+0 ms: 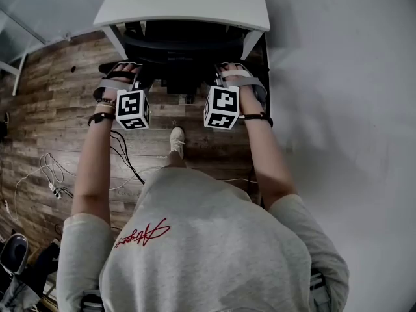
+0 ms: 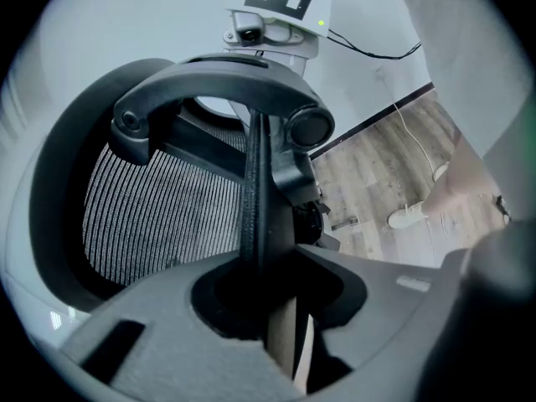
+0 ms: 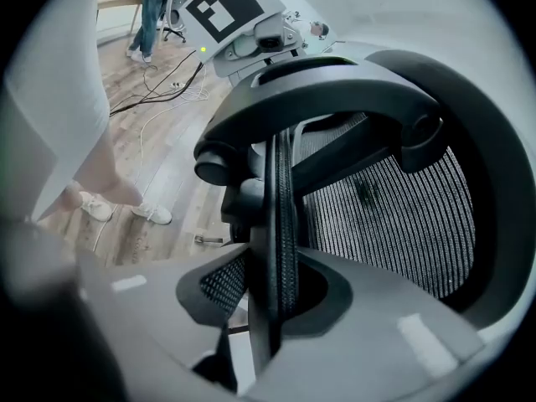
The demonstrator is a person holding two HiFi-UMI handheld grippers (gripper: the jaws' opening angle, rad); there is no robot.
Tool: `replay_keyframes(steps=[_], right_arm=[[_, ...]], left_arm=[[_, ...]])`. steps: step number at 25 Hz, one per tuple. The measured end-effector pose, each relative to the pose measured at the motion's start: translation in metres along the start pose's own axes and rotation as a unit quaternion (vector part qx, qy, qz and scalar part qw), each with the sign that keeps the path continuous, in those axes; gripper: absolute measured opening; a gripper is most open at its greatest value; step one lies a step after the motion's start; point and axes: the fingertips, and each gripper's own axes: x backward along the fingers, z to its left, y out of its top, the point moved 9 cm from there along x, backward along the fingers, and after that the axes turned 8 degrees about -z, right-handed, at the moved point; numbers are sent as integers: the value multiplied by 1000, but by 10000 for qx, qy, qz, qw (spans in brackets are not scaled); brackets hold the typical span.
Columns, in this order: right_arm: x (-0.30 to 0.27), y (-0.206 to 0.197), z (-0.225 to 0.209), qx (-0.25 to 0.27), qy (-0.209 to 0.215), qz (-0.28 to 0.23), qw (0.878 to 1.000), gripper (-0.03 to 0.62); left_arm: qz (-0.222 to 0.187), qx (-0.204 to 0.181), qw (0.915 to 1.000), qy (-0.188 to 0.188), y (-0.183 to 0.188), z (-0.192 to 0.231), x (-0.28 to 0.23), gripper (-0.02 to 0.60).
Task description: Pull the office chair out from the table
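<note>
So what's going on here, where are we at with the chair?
A person grips the office chair by its mesh backrest: the left gripper and the right gripper each have their jaws closed on a side edge of it. The chair sits mostly tucked under the white table, not yet pulled out.

The person wears a pale grey short-sleeved T-shirt (image 1: 214, 252) with red script (image 1: 143, 233), and a white shoe (image 1: 176, 140). Grey straps (image 1: 116, 83) cross the left hand (image 1: 120, 75) and right hand (image 1: 242, 77) ahead of the black-and-white marker cubes (image 1: 133, 109); dark wristbands (image 1: 101, 117) sit behind them.
</note>
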Motion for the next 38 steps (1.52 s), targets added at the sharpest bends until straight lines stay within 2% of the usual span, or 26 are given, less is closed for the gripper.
replay_keyframes(steps=[14,38], right_arm=[[3,1,-1,-4,18,-96,10000,98],[23,23,31,77,84,-203,9997,98]], left_arm=[[51,83,9999,-72,3,-4,2,94],[98,50,9999,132,9,-40,36,94]])
